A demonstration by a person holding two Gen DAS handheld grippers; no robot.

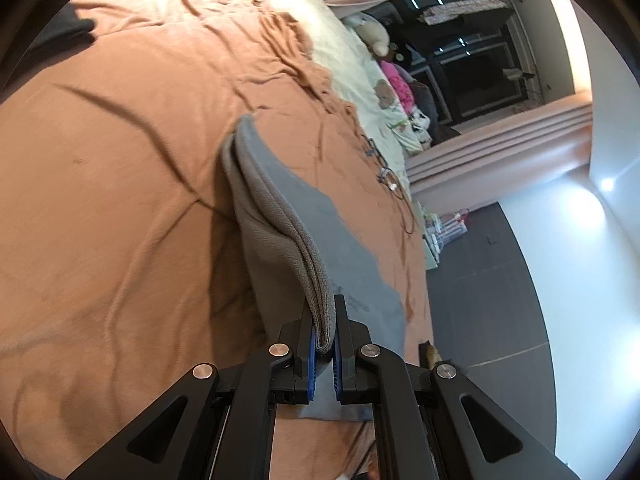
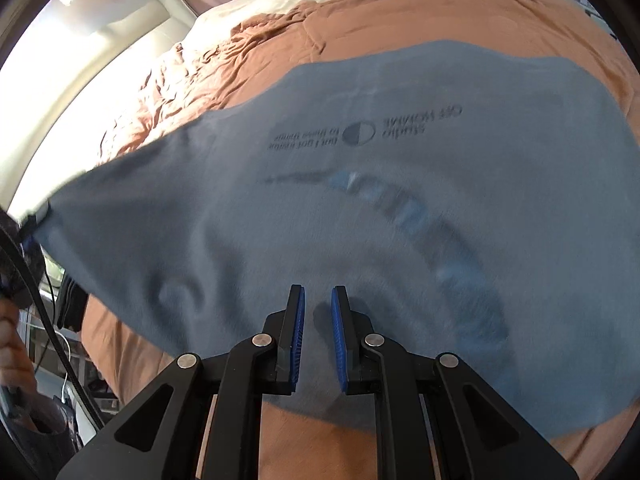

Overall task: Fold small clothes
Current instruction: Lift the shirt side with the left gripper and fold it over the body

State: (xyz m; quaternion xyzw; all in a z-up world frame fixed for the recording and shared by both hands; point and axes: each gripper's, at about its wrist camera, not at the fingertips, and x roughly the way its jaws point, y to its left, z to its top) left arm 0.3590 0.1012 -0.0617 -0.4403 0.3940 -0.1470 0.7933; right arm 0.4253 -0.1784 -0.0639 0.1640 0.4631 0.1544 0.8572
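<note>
Nearest my left lens, the left claw (image 1: 325, 326) is clenched on a doubled edge of the grey-blue cotton T-shirt with dark printed lettering (image 1: 280, 216), the blue pads (image 1: 314, 344) pinching the layered hem just ahead of the camera. From that pinch the cloth runs away toward 11 o'clock as a raised ridge, the rest of it lying on the rust-orange quilted bedspread (image 1: 120, 160). In my right lens, the right claw (image 2: 318, 320) hovers over the broad spread of the shirt with its pads (image 2: 298, 332) drawn close together and nothing between them; I read it as clenched and empty, though whether its tips touch the fabric I cannot tell. The shirt fills the middle of that view, with the mirrored print toward 12 o'clock, and one corner is pulled off toward 9 o'clock, where the other tool grips it at the frame's rim. I judge the step in hand to be the first fold: one side is lifted and is to be carried across the body. The next move calls for drawing that edge over toward the far side and laying it down square, with the free claw steadying the cloth or opening to take a second corner. The shirt's sleeves and collar I cannot make out; blur smears the marks below the print, and its near hem is hidden behind my right tool.
</note>
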